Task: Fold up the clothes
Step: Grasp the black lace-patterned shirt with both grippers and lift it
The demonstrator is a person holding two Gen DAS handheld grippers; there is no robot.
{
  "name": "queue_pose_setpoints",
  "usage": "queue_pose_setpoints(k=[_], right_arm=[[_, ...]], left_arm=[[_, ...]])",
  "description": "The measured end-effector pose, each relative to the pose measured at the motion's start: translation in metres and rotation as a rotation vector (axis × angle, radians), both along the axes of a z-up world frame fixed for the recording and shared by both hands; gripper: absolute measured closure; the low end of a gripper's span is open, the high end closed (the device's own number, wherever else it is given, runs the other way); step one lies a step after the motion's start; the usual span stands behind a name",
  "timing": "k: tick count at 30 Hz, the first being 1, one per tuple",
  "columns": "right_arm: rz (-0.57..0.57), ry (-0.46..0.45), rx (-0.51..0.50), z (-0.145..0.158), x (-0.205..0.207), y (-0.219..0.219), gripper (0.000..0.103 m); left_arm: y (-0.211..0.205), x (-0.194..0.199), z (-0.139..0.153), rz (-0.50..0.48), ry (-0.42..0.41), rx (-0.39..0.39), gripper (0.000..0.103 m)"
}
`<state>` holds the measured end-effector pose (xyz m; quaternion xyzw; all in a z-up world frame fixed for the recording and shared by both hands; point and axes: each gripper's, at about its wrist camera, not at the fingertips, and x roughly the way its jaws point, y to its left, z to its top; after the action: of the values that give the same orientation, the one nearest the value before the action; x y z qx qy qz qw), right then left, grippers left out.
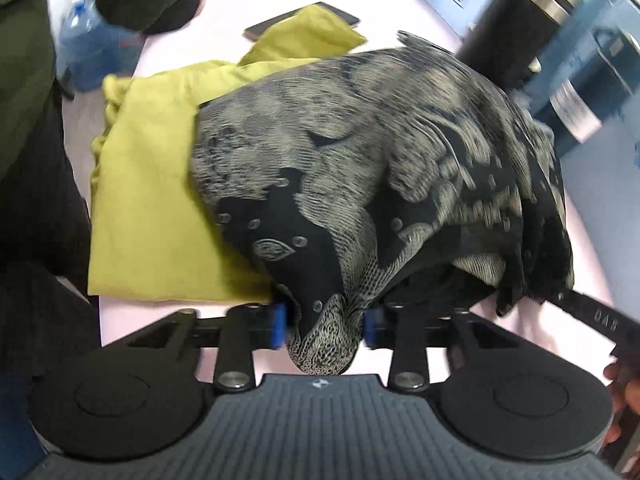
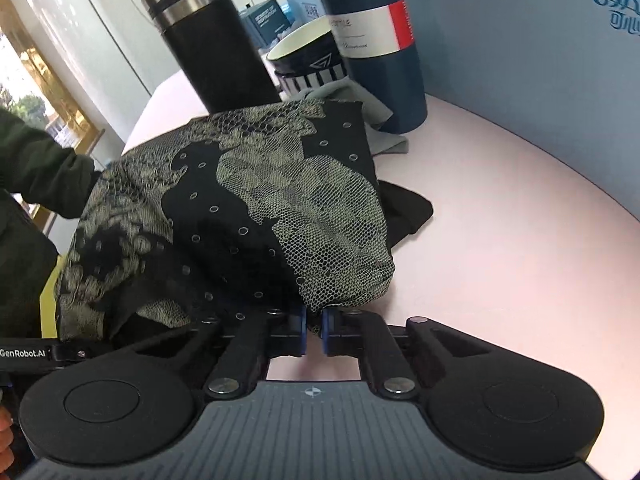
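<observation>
Black flask and mug just behind patterned cloth.

Black garment with beige net-like print, bunched, lifted off table, pinched at two edges. Yellow-green garment folded flat beneath.

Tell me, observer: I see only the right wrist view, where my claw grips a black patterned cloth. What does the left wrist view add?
Observer: The left claw also pinches the patterned cloth, bunched between its blue pads.
Operator: Is anything lying left of the cloth?
Observer: Yes, a yellow-green garment lies flat on the pink table, partly under the patterned cloth.
Operator: Anything beyond that?
Observer: A dark phone lies at the garment's far end, partly covered by it.
</observation>
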<state>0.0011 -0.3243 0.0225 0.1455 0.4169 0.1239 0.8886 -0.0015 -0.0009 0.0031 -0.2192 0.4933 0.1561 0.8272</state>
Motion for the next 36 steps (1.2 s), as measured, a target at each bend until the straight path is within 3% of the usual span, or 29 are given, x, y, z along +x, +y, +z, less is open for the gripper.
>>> queue_pose_setpoints(k=[5, 10, 13, 17, 20, 21, 23, 25, 27, 29, 31, 34, 36], right_arm=[[-0.025, -0.034, 0.053, -0.008, -0.026, -0.008, 0.098], [-0.064, -0.098, 0.07, 0.019, -0.043, -0.02, 0.098], [-0.085, -0.156, 0.098, 0.037, -0.056, -0.026, 0.099], [-0.17, -0.276, 0.14, 0.077, -0.094, -0.046, 0.102], [-0.246, -0.386, 0.176, 0.117, -0.131, -0.065, 0.102], [-0.254, -0.455, 0.194, 0.126, -0.149, -0.075, 0.102], [-0.25, -0.444, 0.201, 0.137, -0.162, -0.083, 0.102], [-0.229, -0.378, 0.194, 0.134, -0.168, -0.083, 0.101], [-0.226, -0.263, 0.159, 0.114, -0.155, -0.074, 0.088], [-0.254, -0.164, 0.185, 0.08, -0.152, -0.063, 0.009], [-0.291, -0.117, 0.172, 0.047, -0.14, -0.053, 0.004], [-0.317, -0.124, -0.023, 0.025, -0.122, -0.033, 0.004], [-0.25, -0.135, -0.088, 0.021, -0.104, -0.021, 0.007]], left_arm=[[-0.006, -0.009, 0.019, -0.031, -0.031, -0.066, 0.086], [-0.012, -0.019, 0.039, -0.063, -0.061, -0.133, 0.091], [-0.048, -0.037, 0.065, -0.161, -0.095, -0.105, 0.093], [-0.03, -0.034, 0.11, -0.33, -0.109, -0.117, 0.094], [-0.041, -0.028, 0.15, -0.391, -0.145, -0.131, 0.094], [-0.048, -0.026, 0.16, -0.415, -0.164, -0.088, 0.094], [-0.056, -0.024, 0.174, -0.434, -0.223, -0.028, 0.095], [-0.054, -0.023, 0.174, -0.456, -0.244, -0.016, 0.095], [-0.047, -0.021, 0.171, -0.448, -0.237, -0.043, 0.095], [-0.041, -0.02, 0.161, -0.431, -0.209, -0.059, 0.095], [-0.034, -0.023, 0.147, -0.432, -0.183, -0.066, 0.095], [-0.029, -0.035, 0.126, -0.402, -0.157, -0.029, 0.095], [-0.027, -0.045, 0.112, -0.381, -0.143, -0.014, 0.093]])
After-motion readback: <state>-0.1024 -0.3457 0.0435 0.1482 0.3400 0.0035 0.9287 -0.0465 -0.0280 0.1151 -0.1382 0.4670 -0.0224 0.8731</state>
